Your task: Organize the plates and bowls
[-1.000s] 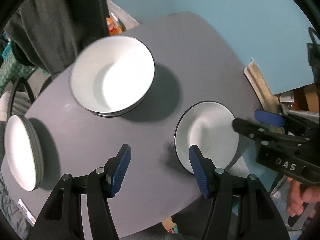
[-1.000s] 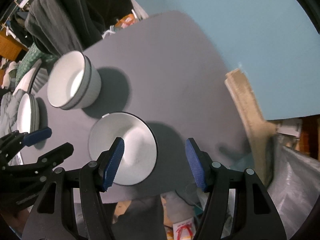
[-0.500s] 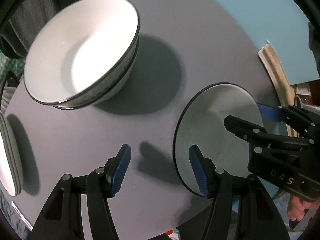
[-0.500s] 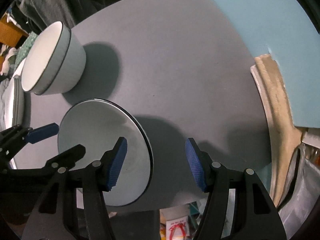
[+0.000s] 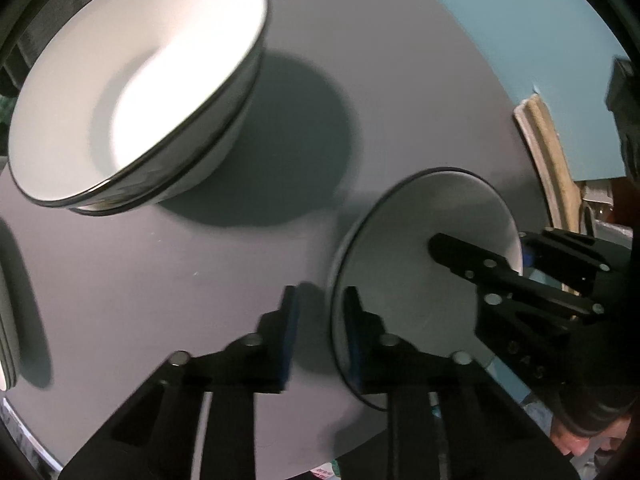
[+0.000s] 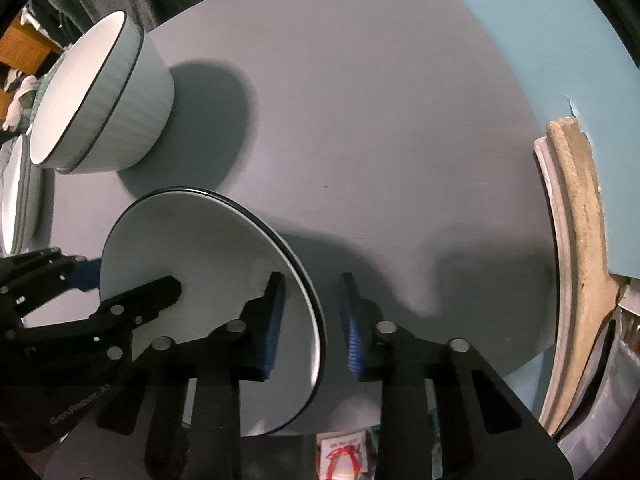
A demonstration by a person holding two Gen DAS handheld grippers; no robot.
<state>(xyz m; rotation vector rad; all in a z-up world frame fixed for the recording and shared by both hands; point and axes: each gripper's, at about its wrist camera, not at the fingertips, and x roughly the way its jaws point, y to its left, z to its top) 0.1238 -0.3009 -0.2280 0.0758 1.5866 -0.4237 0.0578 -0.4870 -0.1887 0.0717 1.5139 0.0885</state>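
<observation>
Narrowing since earlier: both grippers straddling bowl rim, unclamped.

Dim indoor scene under one hard overhead light, seen through two fisheye lenses.

The bowls glare bright white inside and cast a broad, dark shadow rightward across the grey tabletop. The plate sits in duller shade. The left view is smeared by motion blur, especially around the left hand-held gripper. Black vignetting rings both frames, and straight edges bow near the borders.
</observation>
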